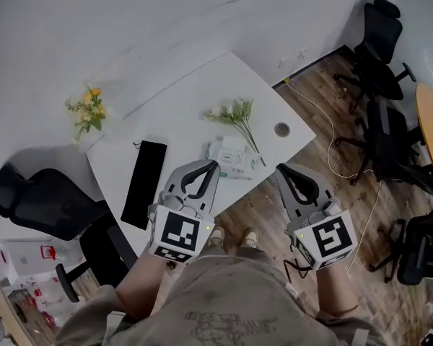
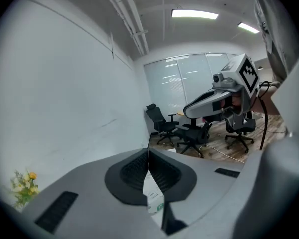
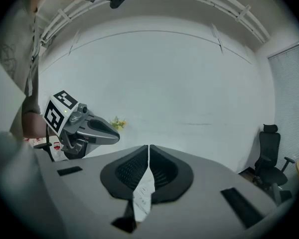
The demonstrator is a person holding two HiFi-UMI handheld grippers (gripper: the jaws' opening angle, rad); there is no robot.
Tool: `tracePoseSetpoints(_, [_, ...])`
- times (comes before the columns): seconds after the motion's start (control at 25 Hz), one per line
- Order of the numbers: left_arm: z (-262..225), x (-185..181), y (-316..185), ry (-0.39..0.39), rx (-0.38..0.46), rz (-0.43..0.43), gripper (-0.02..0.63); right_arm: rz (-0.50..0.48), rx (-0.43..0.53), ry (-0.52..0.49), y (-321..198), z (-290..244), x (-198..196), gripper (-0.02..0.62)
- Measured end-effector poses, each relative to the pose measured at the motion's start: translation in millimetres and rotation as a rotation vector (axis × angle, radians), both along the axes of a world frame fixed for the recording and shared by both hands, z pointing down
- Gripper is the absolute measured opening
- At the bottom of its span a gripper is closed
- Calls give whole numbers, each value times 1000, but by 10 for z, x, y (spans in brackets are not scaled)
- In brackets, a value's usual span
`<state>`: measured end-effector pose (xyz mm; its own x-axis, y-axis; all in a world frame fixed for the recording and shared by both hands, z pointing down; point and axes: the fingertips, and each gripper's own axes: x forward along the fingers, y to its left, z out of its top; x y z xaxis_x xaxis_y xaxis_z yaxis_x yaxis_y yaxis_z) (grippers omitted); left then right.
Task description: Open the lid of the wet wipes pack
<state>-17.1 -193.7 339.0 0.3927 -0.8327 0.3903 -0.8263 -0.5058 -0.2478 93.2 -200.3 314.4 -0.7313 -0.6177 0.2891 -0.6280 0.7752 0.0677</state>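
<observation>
The wet wipes pack (image 1: 229,157), white with green print, lies flat on the white table (image 1: 180,99) near its front edge. Whether its lid is up is too small to tell. My left gripper (image 1: 212,166) hovers just in front of the pack, above it, jaws shut and empty. In the left gripper view (image 2: 148,152) the pack (image 2: 155,201) shows through the gap under the closed jaws. My right gripper (image 1: 283,170) hangs to the right of the pack, past the table's edge over the floor, jaws shut (image 3: 149,149) with nothing held.
White flowers (image 1: 234,115) lie just behind the pack. A black pouch (image 1: 144,182) lies to its left and yellow flowers (image 1: 89,110) at the far left corner. A round cable hole (image 1: 282,129) sits near the right corner. Black office chairs (image 1: 382,42) stand around.
</observation>
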Motion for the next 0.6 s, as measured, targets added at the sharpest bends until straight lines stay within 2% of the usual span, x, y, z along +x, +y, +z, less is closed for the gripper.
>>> tracePoseSetpoints(0.32, [-208, 167, 225, 17, 33, 26, 18, -13, -9, -62, 296, -115, 54, 35])
tracePoseSetpoints(0.6, [-261, 129, 260, 11, 43, 15, 18, -14, 1, -70, 352, -164, 63, 37])
